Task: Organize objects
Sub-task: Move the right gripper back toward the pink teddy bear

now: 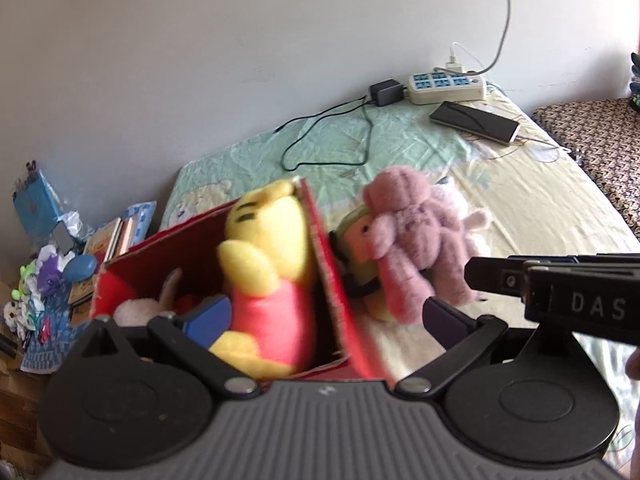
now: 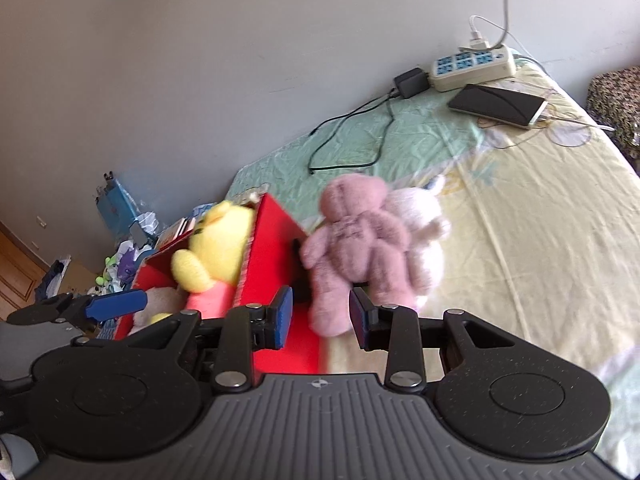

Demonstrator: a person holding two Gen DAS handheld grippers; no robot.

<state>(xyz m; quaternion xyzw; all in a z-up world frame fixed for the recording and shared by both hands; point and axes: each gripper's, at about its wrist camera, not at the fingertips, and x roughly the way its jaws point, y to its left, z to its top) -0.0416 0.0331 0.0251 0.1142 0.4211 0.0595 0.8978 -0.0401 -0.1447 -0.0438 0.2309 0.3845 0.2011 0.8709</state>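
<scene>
Right claw [image 2: 321, 316] open — straddling pink plush [image 2: 352, 248].

The black left gripper with blue-padded fingers [image 1: 324, 316] is spread wide over the red cardboard box [image 1: 332, 276]. The matching black right gripper [image 2: 322, 316] gapes just right of that box.

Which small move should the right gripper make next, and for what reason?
Probably ease the right gripper forward and close on the pink plush toy. Its jaws stand open with the toy's leg between them, and the toy lies on the bed outside the red box, where the yellow bear already sits.
</scene>
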